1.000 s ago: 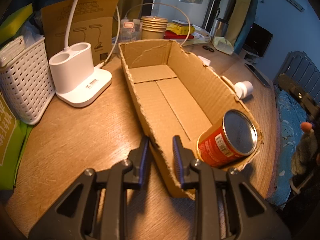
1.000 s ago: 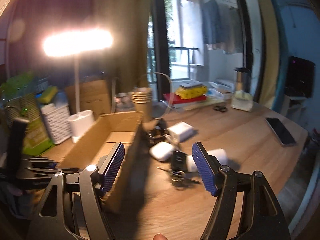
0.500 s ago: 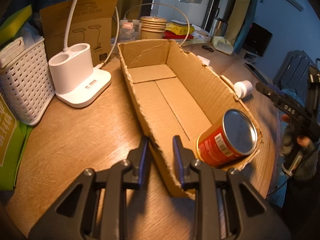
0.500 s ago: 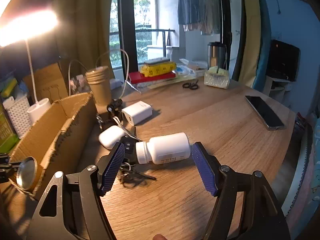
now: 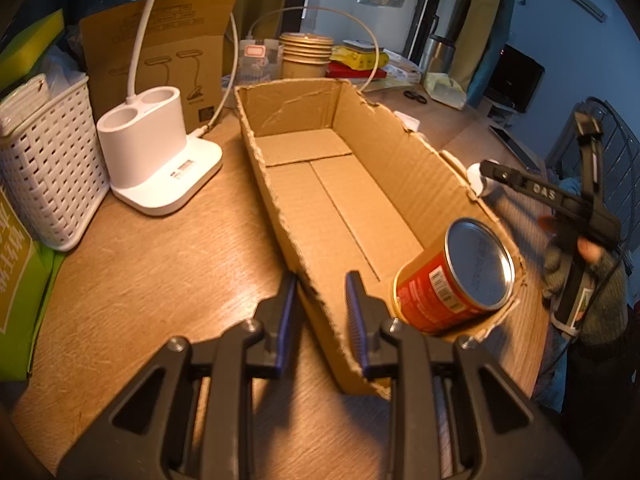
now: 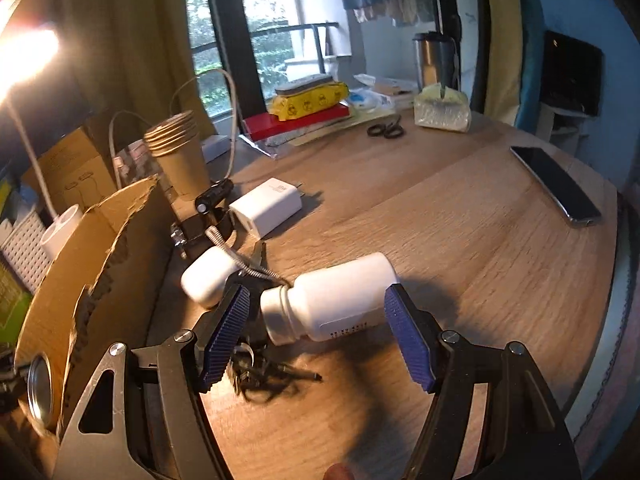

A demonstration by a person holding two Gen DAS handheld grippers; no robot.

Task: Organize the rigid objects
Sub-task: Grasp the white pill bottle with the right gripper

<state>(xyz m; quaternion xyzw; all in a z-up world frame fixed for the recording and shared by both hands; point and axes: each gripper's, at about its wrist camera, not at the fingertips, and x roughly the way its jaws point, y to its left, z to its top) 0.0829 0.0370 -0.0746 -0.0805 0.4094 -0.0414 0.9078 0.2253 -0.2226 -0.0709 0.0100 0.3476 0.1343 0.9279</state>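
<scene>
So the left gripper point(image 5: 320, 312) is clamped on the near side wall of the cardboard box point(image 5: 336, 184), one pad on the outside and one on the inside, jaws pinching the cardboard. Inside the box, down at about 4 o'clock in the left wrist view, a red can point(image 5: 452, 280) lies on its side in the near corner with its shiny metal end facing the camera. The rest of the box floor is bare cardboard.

The right gripper point(image 6: 316, 336) has its jaws spread wide, with the white pill bottle point(image 6: 336, 296) lying on its side between the blue pads. The pads aren't pressing on it; there's a gap on the cap side, and whether the far pad touches the bottle's base I can't tell. The bottle sits on the wooden table point(image 6: 460, 220), just right of the box.

Around it: a small white case point(image 6: 208, 276) at 10 o'clock from the bottle, a white charger point(image 6: 268, 206) at 11 o'clock, a bunch of keys point(image 6: 264, 372) near the left pad, a phone point(image 6: 556, 184) well off at 2 o'clock.
</scene>
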